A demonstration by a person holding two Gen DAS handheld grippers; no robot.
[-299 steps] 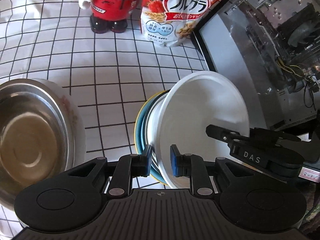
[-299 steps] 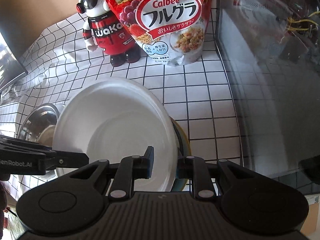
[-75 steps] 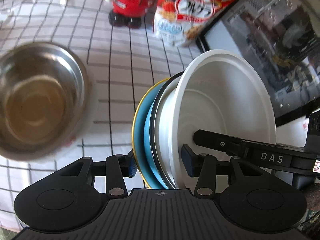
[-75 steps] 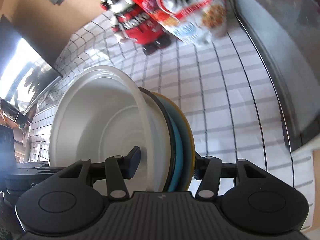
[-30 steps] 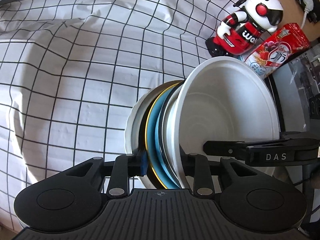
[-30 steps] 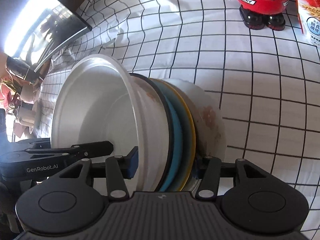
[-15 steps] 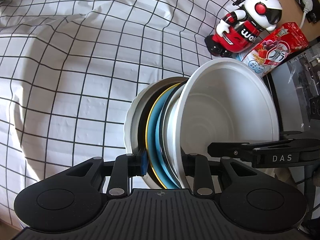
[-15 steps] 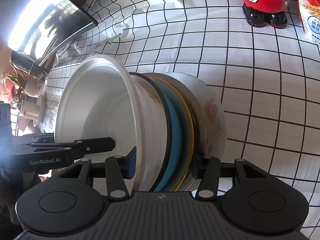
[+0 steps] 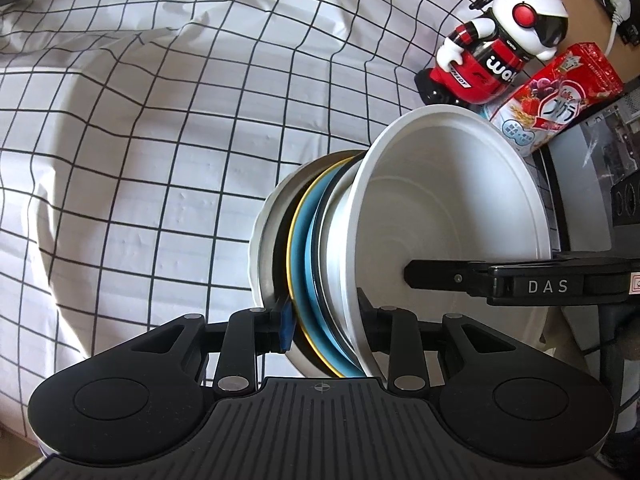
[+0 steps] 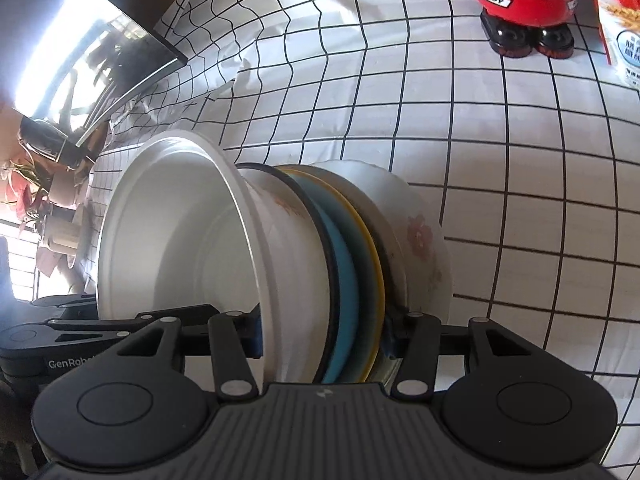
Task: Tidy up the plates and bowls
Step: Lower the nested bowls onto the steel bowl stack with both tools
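Observation:
A stack is held on edge between both grippers: a deep white bowl [image 9: 448,216], a black-rimmed plate [image 9: 320,232] and a blue plate with a yellow rim [image 9: 298,248]. It rests inside a steel bowl with a flowered outside [image 10: 420,236] that sits on the checked cloth. My left gripper [image 9: 326,320] spans the near rim; its jaws are opening, the left pad still at the yellow-rimmed plate's back and the other finger inside the white bowl. My right gripper [image 10: 322,338] is shut on the same stack from the opposite side.
A red and white robot figure [image 9: 500,52] and a red cereal bag [image 9: 556,100] stand at the far right. A computer case [image 9: 592,180] lies beyond them. The checked cloth [image 9: 140,160] stretches wide to the left. A dark screen edge [image 10: 120,52] sits far left.
Earlier the steel bowl stood apart on the left; the stack was lifted, carried over and set into it. Over the last second the stack barely moved and the left jaws widened slightly.

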